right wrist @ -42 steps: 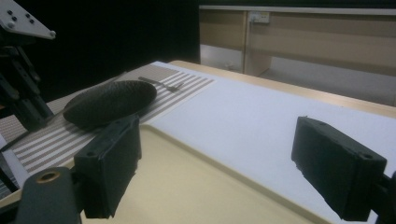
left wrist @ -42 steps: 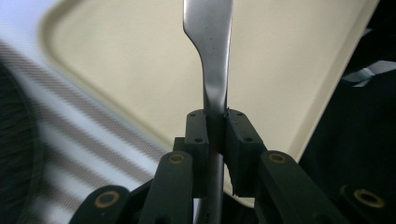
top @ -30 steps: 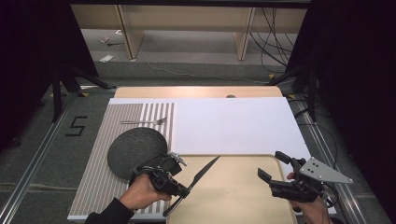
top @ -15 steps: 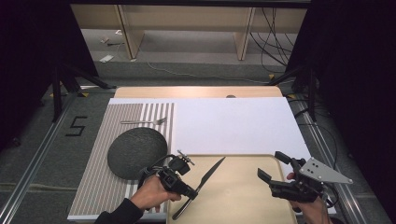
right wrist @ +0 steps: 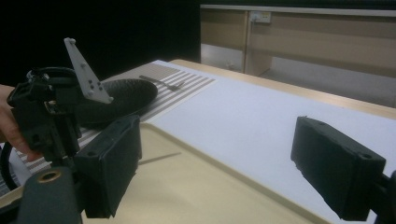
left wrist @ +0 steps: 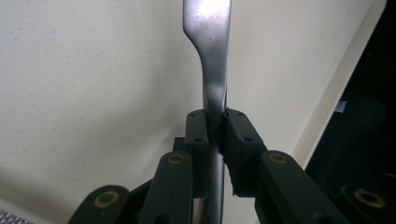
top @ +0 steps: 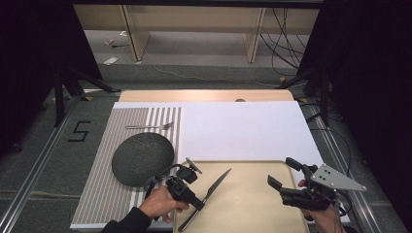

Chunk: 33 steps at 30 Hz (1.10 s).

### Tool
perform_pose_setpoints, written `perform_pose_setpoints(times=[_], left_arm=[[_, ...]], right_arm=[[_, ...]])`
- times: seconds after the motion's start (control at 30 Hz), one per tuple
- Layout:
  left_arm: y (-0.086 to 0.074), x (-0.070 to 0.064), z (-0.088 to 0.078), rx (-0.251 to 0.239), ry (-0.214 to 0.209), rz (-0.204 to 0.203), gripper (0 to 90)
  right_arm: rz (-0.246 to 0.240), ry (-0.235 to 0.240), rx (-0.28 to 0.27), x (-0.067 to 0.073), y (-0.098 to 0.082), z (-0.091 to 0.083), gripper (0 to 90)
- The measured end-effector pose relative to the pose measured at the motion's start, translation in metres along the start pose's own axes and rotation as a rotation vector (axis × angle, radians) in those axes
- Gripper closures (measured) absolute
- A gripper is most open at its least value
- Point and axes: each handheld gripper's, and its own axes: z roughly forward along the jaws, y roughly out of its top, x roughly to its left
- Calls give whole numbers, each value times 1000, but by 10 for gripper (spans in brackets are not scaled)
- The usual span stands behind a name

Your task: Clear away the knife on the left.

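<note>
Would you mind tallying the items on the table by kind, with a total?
Knives: 1, the knife clamped in the left gripper
Forks: 1, the fork
Plates: 1, the dark plate
Trays: 1, the beige tray
Striped mats: 1, the mat
Total: 5

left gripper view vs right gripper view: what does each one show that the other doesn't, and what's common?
Left gripper view: its tongs shut on the knife's metal shank, seen close, blade running up out of frame.

Right gripper view: its own tongs open with nothing between them, the left gripper farther off, the dark plate, the fork on the striped mat, and the white sheet.

Both: the beige board.
</note>
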Motion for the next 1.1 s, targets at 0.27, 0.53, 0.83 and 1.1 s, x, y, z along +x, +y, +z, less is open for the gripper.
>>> perform_pose_setpoints(times=[0.27, 0.53, 0.83, 1.1], left_arm=[[2, 3, 7, 15, 14, -28, 794], [1, 3, 16, 34, 28, -19, 786], [4, -6, -2, -88, 22, 61, 521], [13, -25, -1, -167, 40, 157, 302]], right_arm=[[-1, 0, -1, 0, 0, 0, 172], [-3, -4, -2, 0, 0, -1, 174], [-2, -5, -2, 0, 0, 0, 174], [-2, -5, -2, 0, 0, 0, 174]])
